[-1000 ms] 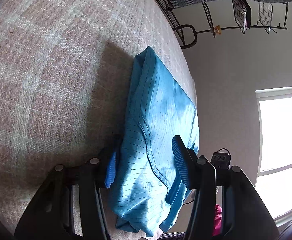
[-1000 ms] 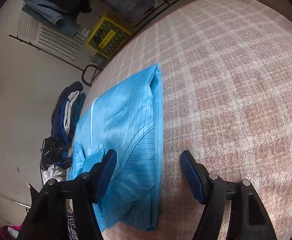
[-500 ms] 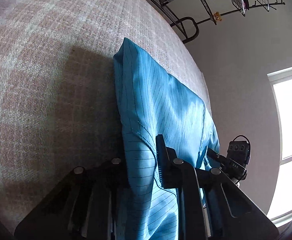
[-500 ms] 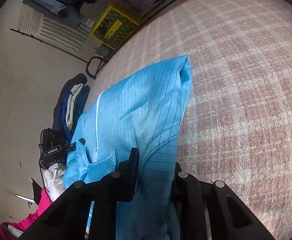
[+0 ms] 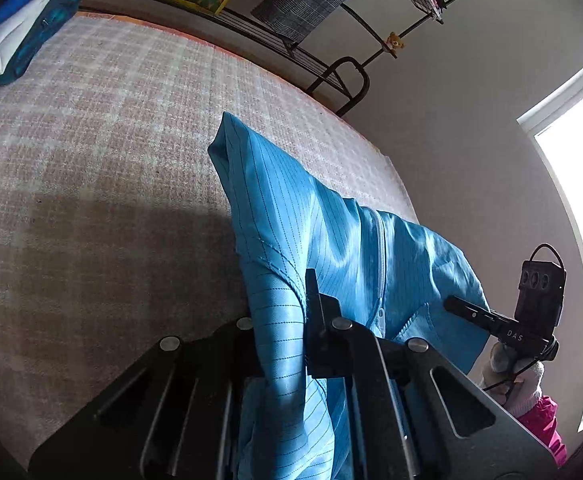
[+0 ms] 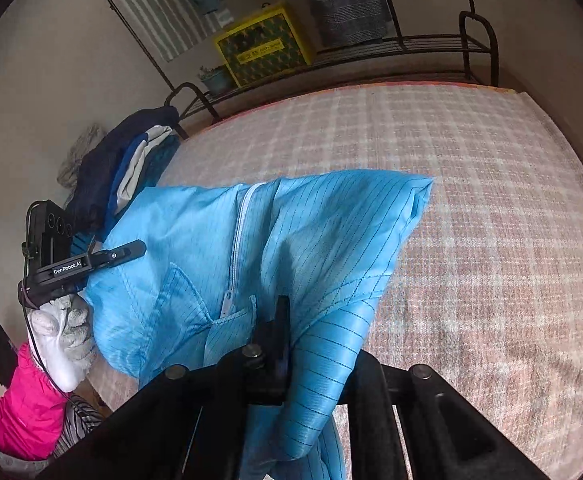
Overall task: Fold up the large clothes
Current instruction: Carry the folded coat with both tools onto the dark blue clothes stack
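Note:
A light-blue pinstriped garment [image 5: 331,240] with a white zipper hangs lifted over the checked bed cover [image 5: 111,160]. My left gripper [image 5: 281,312] is shut on one bunched edge of it, with fabric running down between the pads. In the right wrist view the same garment [image 6: 311,232] spreads to the left, and my right gripper [image 6: 311,336] is shut on a sleeve-like fold. Each view shows the other gripper at the garment's far side: the right gripper [image 5: 451,304] and the left gripper [image 6: 139,246]. Both are held by white-gloved hands with pink sleeves.
A stack of folded dark, white and blue clothes [image 6: 123,168] lies at the bed's far corner. A black metal rail [image 5: 347,80] and a shelf with a yellow box [image 6: 263,48] stand behind the bed. A bright window [image 5: 579,200] is at the right.
Both grippers went from open around the flat garment to shut on it. They then rose, pulling the garment up off the bed cover and rolling as they lifted.

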Motion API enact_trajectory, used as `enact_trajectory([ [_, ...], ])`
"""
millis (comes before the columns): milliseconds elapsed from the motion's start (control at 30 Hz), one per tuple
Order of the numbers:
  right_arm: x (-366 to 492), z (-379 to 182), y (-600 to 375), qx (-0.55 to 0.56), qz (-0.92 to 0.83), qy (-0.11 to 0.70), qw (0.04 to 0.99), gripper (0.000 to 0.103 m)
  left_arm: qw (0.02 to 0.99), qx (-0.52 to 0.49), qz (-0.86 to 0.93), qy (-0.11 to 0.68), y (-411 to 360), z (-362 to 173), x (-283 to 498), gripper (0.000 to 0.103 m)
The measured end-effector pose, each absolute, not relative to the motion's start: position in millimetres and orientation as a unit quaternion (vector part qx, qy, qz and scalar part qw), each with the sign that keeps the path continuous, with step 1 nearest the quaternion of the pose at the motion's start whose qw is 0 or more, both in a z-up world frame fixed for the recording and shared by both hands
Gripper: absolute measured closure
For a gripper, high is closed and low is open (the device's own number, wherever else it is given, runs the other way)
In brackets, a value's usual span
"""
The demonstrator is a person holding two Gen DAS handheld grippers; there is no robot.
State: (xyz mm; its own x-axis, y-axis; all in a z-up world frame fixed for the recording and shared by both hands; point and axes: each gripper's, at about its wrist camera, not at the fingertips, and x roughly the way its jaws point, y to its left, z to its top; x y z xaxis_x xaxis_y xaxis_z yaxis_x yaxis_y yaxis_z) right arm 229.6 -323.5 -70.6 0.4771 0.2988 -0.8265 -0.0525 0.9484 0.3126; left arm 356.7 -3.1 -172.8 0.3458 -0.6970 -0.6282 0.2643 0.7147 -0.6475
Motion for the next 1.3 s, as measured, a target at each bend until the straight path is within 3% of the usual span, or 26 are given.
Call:
enact_trajectory([
  [633, 195.3, 43.1, -94.3, -0.071, 0.117, 0.405, 0.904, 0.1, 0.861, -0.188, -0.258, 0.396, 166.2, -68.7, 288.4, 0.098],
  [1000, 201.8, 86.4, 29.5, -0.125, 0.169, 0.353, 0.912, 0.1, 0.893, -0.198, -0.212, 0.344, 277.6, -12.9, 276.9, 0.098],
  [1300, 257.8, 95.4, 88.7, -0.115, 0.23, 0.338, 0.906, 0.1, 0.911, -0.204, -0.161, 0.319, 333.7, 15.4, 302.4, 0.099],
])
